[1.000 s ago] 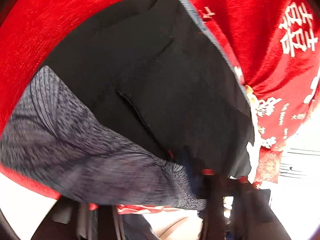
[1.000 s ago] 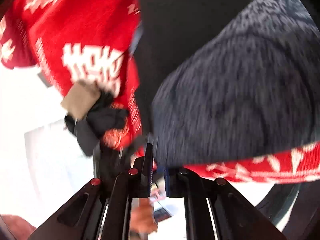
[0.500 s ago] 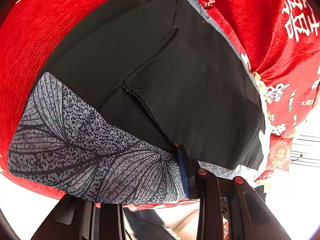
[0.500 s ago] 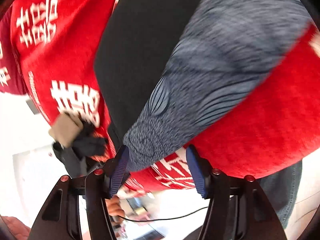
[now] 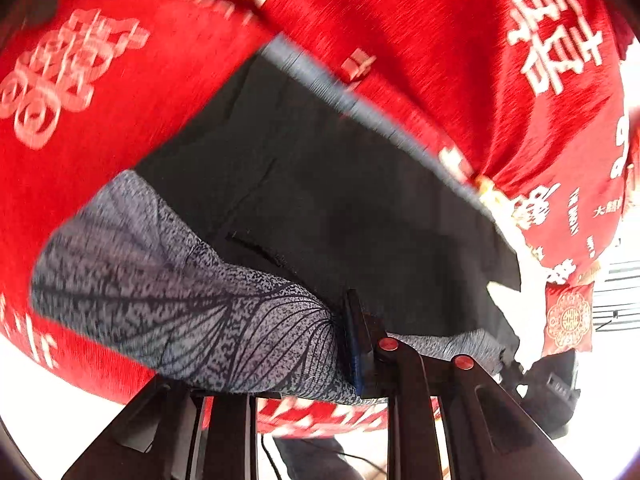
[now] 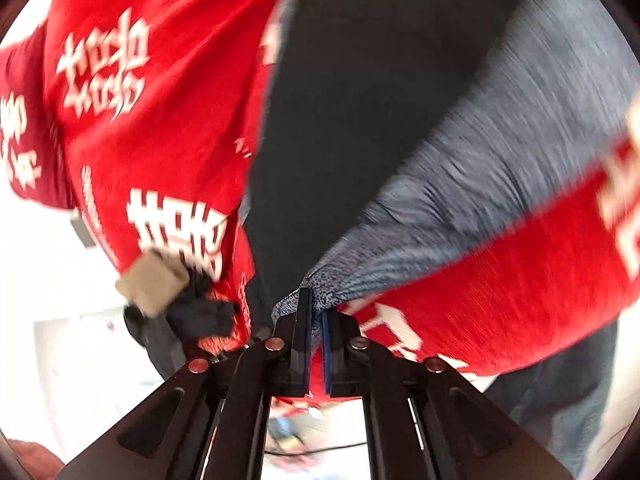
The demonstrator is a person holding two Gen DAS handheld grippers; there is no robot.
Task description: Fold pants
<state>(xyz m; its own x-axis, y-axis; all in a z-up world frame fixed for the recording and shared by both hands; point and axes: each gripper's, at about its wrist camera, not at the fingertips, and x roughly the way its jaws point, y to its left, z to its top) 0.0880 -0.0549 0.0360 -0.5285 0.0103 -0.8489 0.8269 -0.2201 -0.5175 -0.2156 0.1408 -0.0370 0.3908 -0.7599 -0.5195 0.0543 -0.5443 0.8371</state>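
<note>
left wrist view: the left claw (image 5: 352,340) clamps a bunched fold of the grey leaf-print and black pants (image 5: 180,292), which lie on the red cloth (image 5: 440,52). the right claw (image 6: 314,312), jaws just closed, pinches the pants' grey corner (image 6: 460,184).

The right gripper (image 6: 316,312) is seen clamped on grey fabric, its jaws having just closed; the left gripper (image 5: 320,340) is likewise pinched shut on cloth, angled downward.
</note>
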